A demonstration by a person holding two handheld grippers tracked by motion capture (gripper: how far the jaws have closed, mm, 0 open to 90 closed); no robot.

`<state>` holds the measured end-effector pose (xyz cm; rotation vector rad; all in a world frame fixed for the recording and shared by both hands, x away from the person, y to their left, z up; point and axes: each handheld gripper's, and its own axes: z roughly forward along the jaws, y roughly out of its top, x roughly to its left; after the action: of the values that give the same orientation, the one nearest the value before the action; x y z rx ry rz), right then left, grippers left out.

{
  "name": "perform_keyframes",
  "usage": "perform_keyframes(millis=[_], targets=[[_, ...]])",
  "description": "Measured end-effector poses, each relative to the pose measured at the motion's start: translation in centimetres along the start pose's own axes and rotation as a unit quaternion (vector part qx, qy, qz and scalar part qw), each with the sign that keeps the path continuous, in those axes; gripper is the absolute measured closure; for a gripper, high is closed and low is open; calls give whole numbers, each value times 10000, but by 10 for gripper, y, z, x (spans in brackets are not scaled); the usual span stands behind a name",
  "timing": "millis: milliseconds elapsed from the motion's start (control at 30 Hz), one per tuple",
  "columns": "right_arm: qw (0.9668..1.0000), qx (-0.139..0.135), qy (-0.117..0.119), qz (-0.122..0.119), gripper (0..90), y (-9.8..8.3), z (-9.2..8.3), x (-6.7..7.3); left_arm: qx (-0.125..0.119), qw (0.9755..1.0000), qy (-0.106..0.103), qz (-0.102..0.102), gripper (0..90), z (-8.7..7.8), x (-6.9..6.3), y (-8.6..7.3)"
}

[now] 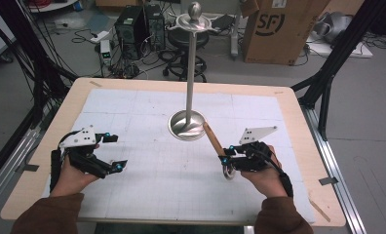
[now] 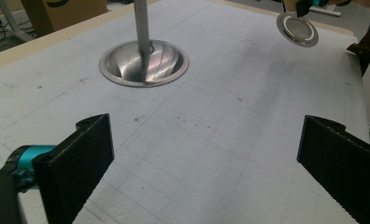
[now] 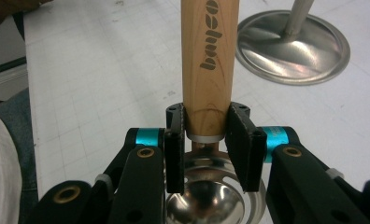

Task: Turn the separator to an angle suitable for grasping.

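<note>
A steel stand (image 1: 190, 78) with a round base (image 1: 186, 126) rises at the middle of the white grid mat, with hooks at its top (image 1: 195, 22). My right gripper (image 1: 226, 155) is shut on the wooden handle (image 1: 211, 138) of a steel ladle, whose round head (image 1: 228, 171) hangs just below the jaws. In the right gripper view the pads (image 3: 242, 140) clamp the handle (image 3: 210, 60) just above the steel bowl (image 3: 206, 200), and the handle points toward the stand base (image 3: 293, 46). My left gripper (image 1: 117, 152) stands open over the mat at the left, nothing between its pads (image 2: 80, 163).
The white grid mat (image 1: 147, 112) covers a wooden table. A thin wooden stick (image 1: 320, 209) lies at the front right corner. Beyond the table stand a cardboard box (image 1: 279, 29), computer towers (image 1: 137, 24) and a black frame strut (image 1: 327, 83).
</note>
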<state>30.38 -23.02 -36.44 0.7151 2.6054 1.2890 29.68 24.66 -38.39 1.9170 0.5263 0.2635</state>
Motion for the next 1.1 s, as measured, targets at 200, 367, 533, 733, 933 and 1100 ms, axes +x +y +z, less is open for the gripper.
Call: perform_keyframes(millis=[200,367,533,733,933,1100], targets=[[9999,-104,97,-41,693,3,-2,3,-26,10000,-11,9,44,0,-1,1],[9995,-187,271,-28,693,3,-1,2,-96,9999,-32,-16,44,-2,-1,1],[9986,-374,359,-61,693,3,-1,3,-122,9999,-63,-10,44,-1,-1,2],[9982,-449,368,-118,693,4,-2,5,-186,9997,-131,-5,44,0,-3,3],[9973,-580,402,-194,692,8,4,9,-314,9993,-189,-39,44,-2,-3,4],[9966,-664,427,-231,692,9,5,11,-382,9990,-223,-60,44,-3,-3,4]])
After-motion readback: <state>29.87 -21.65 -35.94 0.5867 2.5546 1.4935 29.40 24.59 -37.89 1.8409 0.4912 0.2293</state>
